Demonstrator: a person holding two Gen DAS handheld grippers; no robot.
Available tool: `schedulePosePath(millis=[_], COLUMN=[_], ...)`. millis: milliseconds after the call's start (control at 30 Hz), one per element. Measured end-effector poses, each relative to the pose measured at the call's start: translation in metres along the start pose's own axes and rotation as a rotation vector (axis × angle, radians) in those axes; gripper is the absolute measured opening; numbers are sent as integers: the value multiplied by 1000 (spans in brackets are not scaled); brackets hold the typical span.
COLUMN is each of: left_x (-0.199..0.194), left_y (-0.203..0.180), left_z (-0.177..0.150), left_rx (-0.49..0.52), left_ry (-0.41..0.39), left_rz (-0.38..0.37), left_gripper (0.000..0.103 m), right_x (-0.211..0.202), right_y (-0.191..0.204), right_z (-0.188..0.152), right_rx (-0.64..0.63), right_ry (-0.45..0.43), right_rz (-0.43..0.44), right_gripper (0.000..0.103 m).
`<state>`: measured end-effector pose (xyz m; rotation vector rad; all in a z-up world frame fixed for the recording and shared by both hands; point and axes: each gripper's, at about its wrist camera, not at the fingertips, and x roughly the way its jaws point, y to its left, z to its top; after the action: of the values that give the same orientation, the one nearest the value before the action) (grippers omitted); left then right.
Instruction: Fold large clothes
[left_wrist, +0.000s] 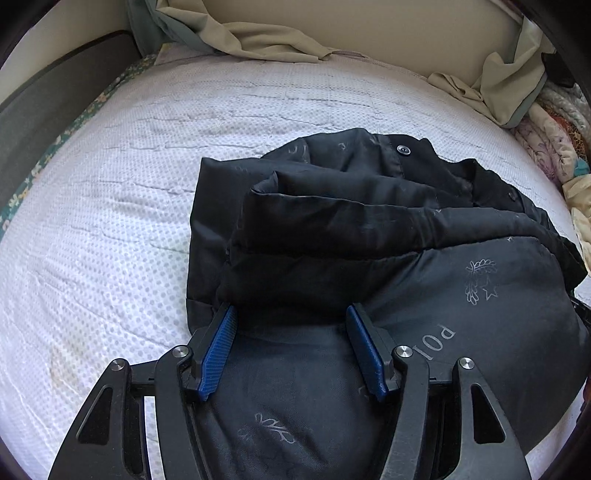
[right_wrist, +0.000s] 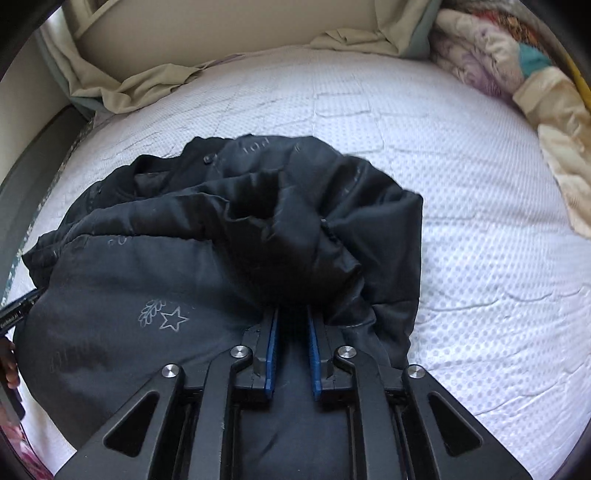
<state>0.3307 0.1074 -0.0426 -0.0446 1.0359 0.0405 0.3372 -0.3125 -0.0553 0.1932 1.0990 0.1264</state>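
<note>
Steeply downward, left tongs (left_wrist: 291, 314) spread wide over black jacket (left_wrist: 369, 221), right tongs (right_wrist: 292, 314) pinching its fold.

White dotted-weave mattress cover (left_wrist: 129, 229) spans both views, creased, with a faint yellowish stain at 8 o'clock in the left view. Crumpled beige sheet (left_wrist: 266, 40) bunched at 12 o'clock against the cream headboard panel (left_wrist: 369, 22). Green floral fabric edging (left_wrist: 55, 147) runs along the 9–10 o'clock edge. Heap of pastel patterned bedding (right_wrist: 491, 48) piled at 1–2 o'clock in the right view.
</note>
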Motion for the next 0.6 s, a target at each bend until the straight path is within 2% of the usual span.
schedulePosePath(millis=[300, 500, 600], left_x=[8, 7, -3], left_y=[8, 7, 11], left_z=[-8, -6, 2], left_rx=[-7, -14, -52], left_ry=[0, -35, -33], left_rz=[-24, -6, -9], left_gripper=[67, 70, 77], right_x=[4, 4, -3], right_y=[22, 19, 10], right_z=[-14, -11, -6], right_rx=[-114, -87, -16], right_ry=[-56, -68, -63], right_rz=[-126, -115, -54], right_gripper=[0, 0, 0])
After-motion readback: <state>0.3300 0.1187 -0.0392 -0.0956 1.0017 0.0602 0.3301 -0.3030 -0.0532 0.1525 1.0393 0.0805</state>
